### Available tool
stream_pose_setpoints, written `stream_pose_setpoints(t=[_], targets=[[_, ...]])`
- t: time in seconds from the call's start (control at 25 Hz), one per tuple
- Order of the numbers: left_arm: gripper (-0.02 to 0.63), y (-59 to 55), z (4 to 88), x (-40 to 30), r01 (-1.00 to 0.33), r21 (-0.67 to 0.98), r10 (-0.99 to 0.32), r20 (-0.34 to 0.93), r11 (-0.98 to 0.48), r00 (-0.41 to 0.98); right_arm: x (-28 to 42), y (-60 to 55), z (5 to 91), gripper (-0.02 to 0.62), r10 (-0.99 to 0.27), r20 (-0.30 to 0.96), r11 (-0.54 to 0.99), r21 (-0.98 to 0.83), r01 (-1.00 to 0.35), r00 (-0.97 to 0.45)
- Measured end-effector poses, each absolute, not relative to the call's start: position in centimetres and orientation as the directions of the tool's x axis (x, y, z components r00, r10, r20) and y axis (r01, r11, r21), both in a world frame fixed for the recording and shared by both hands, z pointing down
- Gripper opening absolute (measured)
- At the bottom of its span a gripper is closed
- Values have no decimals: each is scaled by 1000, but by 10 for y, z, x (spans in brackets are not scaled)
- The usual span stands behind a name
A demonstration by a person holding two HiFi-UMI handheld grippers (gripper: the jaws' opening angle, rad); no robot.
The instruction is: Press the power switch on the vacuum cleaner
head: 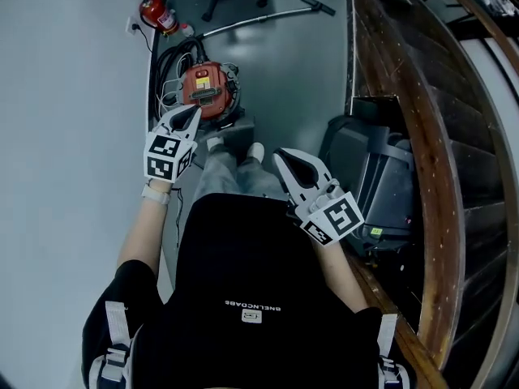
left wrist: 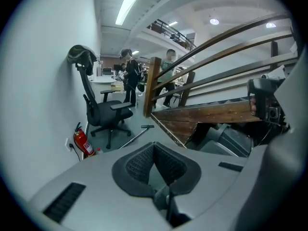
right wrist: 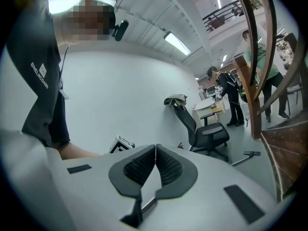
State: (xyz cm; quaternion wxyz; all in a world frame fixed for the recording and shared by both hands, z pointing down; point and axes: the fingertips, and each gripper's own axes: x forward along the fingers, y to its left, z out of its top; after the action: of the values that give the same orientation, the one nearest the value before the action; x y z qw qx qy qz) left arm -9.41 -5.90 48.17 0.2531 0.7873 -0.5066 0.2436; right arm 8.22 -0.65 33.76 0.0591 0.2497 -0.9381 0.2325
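A red-orange canister vacuum cleaner (head: 203, 85) stands on the grey floor by the wall, with black cable and hose coiled round it. Its metal wand (head: 258, 20) runs up right to the floor head (head: 318, 6). My left gripper (head: 193, 113) is shut, and its tips overlap the vacuum's near edge; contact cannot be told. In the left gripper view the left gripper (left wrist: 154, 146) points above the vacuum, which is out of sight there. My right gripper (head: 281, 159) is shut and empty, held over the person's legs; in its own view the right gripper (right wrist: 155, 147) faces the wall.
A red fire extinguisher (head: 158, 13) and a wall socket sit beyond the vacuum. A black office chair (left wrist: 103, 112) stands further back. A dark treadmill (head: 369, 177) and wooden stair rails (head: 422, 112) close off the right side. People stand far off near a table (left wrist: 129, 78).
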Motion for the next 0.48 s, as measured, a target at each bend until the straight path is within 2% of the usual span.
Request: stream_pose_setpoints(t=[0.48], targets=[[15,-126,603,-149,-885,106,-515,779,-454,358,31,-38,392,29,-427,354,690,-467,-553,-832]])
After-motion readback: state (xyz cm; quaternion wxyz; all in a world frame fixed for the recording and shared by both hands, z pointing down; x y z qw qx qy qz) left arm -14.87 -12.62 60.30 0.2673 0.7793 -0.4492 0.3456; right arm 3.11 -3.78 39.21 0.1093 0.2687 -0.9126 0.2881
